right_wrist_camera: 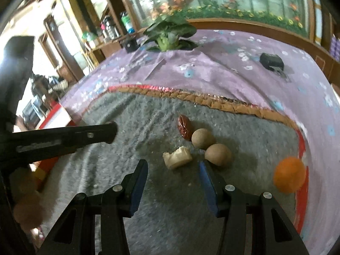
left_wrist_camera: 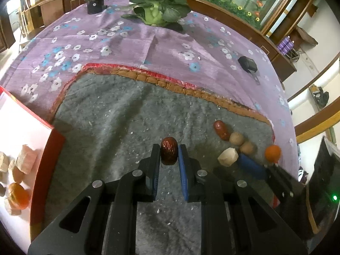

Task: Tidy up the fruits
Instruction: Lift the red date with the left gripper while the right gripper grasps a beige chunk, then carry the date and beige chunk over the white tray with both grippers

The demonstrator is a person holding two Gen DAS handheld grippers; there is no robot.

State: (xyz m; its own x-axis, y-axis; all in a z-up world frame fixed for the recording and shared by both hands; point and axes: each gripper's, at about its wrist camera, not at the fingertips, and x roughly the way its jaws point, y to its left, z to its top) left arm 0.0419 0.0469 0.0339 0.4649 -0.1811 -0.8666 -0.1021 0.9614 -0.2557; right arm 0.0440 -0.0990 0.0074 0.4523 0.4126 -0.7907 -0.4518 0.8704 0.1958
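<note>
While clamped across its short axis between the two pads, red date (left_wrist_camera: 169, 153) held at the tips of left gripper (left_wrist_camera: 169, 155), jaws drawn in to their narrowest, above grey mat (left_wrist_camera: 119, 114). Wrinkled, leathery skin; judged light and slightly yielding, unlikely to slip from rubber-faced pads, though able to pivot if pinched only at one end. Best hold judged to be at mid-body, as here. At near left, red-edged tray (left_wrist_camera: 48, 148) with pale chunks and one small orange fruit (left_wrist_camera: 18, 195) already inside: likely destination. At right on the mat, loose cluster: second red date (right_wrist_camera: 185, 127), two round tan fruits (right_wrist_camera: 200, 138) (right_wrist_camera: 218, 154) touching each other, pale irregular chunk (right_wrist_camera: 177, 156) just beside them, and an orange (right_wrist_camera: 290, 174) apart at far right near the mat's red border. Right gripper (right_wrist_camera: 173, 170) about half open, nothing between the pads, poised just short of the pale chunk. Chunk judged dry, crumbly, easily crushed; flat faces preferred for grip. Round fruits judged hard, smooth, prone to roll; hold across widest girth. Beyond the mat, purple floral cloth (left_wrist_camera: 131, 42) with leafy green vegetable (left_wrist_camera: 157, 6) at far edge.
</note>
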